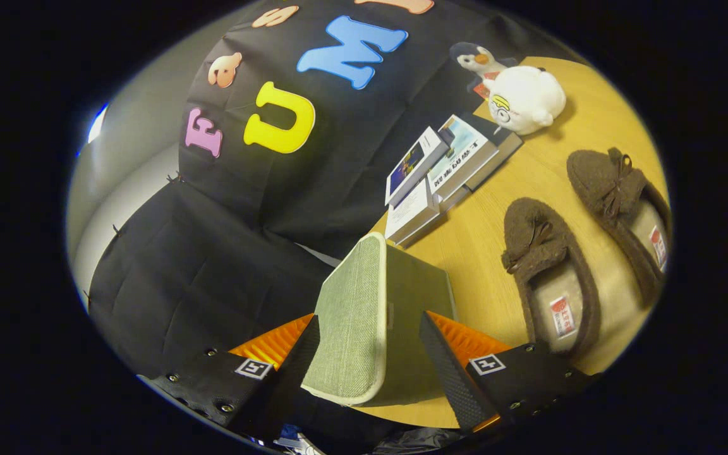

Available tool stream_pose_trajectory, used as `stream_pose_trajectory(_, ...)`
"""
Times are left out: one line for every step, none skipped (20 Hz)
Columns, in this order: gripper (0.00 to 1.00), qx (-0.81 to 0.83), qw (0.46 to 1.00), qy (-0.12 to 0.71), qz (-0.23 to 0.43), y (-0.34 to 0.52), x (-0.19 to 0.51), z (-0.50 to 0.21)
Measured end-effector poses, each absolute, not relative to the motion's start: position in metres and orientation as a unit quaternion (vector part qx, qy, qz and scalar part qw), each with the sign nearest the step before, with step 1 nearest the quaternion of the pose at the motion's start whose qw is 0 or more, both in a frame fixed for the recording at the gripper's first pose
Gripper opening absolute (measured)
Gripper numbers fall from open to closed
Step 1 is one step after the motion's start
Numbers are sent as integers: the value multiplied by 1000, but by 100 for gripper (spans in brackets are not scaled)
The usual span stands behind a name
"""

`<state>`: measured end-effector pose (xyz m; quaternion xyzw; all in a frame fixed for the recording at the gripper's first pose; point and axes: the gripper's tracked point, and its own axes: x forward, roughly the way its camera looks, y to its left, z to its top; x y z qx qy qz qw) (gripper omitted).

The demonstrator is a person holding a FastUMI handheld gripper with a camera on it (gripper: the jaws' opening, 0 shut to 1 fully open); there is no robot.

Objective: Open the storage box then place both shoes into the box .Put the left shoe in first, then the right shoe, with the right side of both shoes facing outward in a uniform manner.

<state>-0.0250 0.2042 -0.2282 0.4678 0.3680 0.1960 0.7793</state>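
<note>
A green fabric storage box (418, 297) stands on the wooden table (471, 246), just ahead of my gripper (370, 347). Its lighter lid (348, 316), trimmed in cream, lies between my fingers. The left finger (301, 360) is at the lid's edge and the right finger (443, 366) is by the box's darker side. The fingers are spread wide and I see no firm pinch. Two brown fuzzy slippers with bows lie beyond the right finger, with the nearer slipper (544, 272) beside the box and the farther slipper (623, 208) past it.
A stack of books (440, 174) lies beyond the box, against the black cloth wall. Past the books sit a white plush toy (525, 98) and a small penguin plush (478, 60). The table's near edge runs under my fingers.
</note>
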Motion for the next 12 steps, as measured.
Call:
stream_pose_trajectory(97, 478, 770, 373, 197, 208, -27, -231)
stream_pose_trajectory(95, 488, 761, 379, 199, 211, -29, -235)
stream_pose_trajectory(95, 497, 750, 387, 202, 215, -32, -236)
stream_pose_trajectory(95, 505, 740, 394, 205, 221, -35, -239)
stream_pose_trajectory(95, 513, 731, 399, 207, 225, -37, -241)
stream_pose_trajectory(95, 520, 722, 404, 211, 229, -40, -241)
stream_pose_trajectory(95, 527, 714, 408, 214, 233, -41, -244)
stream_pose_trajectory(95, 531, 707, 413, 217, 236, -42, -246)
stream_pose_trajectory(95, 534, 702, 418, 219, 240, -46, -246)
stream_pose_trajectory(95, 537, 698, 420, 221, 243, -47, -247)
stream_pose_trajectory(90, 539, 696, 422, 216, 244, -45, -252)
stream_pose_trajectory(68, 544, 690, 426, 216, 246, -45, -253)
